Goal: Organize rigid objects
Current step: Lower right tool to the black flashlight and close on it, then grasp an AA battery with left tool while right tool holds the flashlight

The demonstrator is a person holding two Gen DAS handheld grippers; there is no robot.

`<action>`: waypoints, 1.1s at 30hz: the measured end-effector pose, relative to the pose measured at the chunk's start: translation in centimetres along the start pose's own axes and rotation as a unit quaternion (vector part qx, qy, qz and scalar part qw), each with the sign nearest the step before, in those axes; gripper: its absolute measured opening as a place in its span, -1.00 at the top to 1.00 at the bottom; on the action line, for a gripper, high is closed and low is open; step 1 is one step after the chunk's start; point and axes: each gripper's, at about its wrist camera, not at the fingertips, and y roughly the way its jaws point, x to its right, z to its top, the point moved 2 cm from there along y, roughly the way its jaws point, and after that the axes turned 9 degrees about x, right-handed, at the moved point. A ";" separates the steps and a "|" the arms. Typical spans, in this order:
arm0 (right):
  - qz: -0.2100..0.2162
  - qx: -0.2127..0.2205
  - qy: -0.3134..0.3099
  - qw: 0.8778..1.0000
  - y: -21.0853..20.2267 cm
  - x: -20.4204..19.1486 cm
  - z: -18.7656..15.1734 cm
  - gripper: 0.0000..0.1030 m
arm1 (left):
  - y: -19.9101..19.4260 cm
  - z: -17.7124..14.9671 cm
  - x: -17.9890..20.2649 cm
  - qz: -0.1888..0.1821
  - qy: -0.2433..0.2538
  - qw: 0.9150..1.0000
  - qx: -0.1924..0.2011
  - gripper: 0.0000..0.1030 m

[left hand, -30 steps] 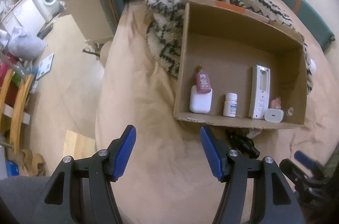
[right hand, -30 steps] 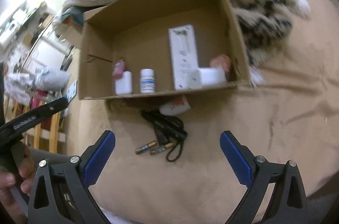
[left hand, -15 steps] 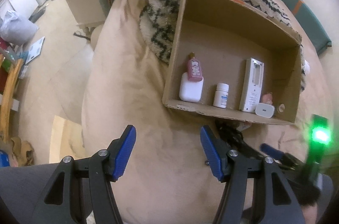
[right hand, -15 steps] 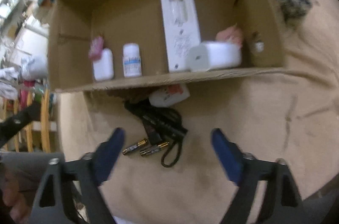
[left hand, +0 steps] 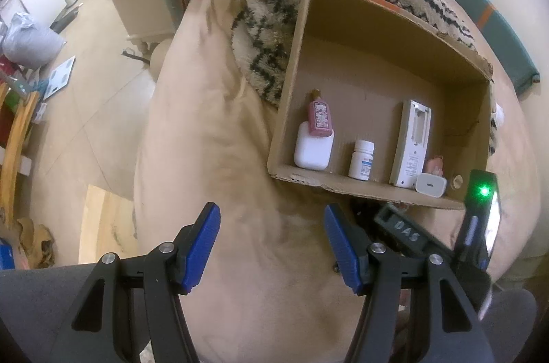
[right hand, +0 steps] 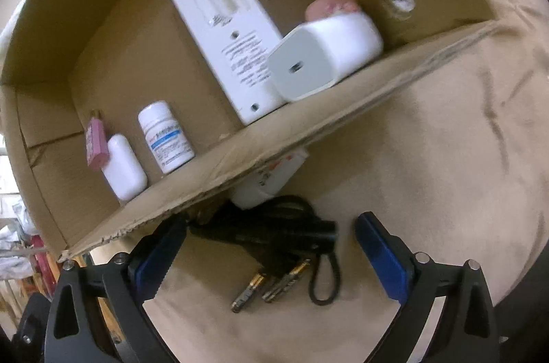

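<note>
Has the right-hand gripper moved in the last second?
Yes. The right gripper has come down toward the black cable lying in front of the cardboard box, jaws open.

The cardboard box's front wall (right hand: 308,129) hid most of a white container (right hand: 271,181); the black cable (right hand: 274,232) was motion-blurred.

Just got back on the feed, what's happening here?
A person is sorting small items into a cardboard box on a bed. The right tongs, jaws just reopened wide and holding nothing, hang over a black cable bundle lying beside two batteries outside the box. The left tongs hover half open and empty. Already in the box: a remote, a charger block and a pill bottle.
</note>
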 end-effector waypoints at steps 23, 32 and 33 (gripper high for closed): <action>0.017 -0.003 -0.146 0.989 -1.4 -0.2 -3.0 -0.79 | 1.1 -0.5 0.1 0.022 0.013 1.000 -0.005 -0.16; 0.050 0.016 -0.212 0.976 -6.0 3.6 -1.2 -0.79 | 4.1 -2.8 1.0 0.020 0.007 0.998 -0.065 -0.16; 0.060 0.017 -0.200 0.978 -5.9 4.0 -1.0 -0.79 | 4.5 -3.2 1.4 0.014 0.001 0.997 -0.076 -0.16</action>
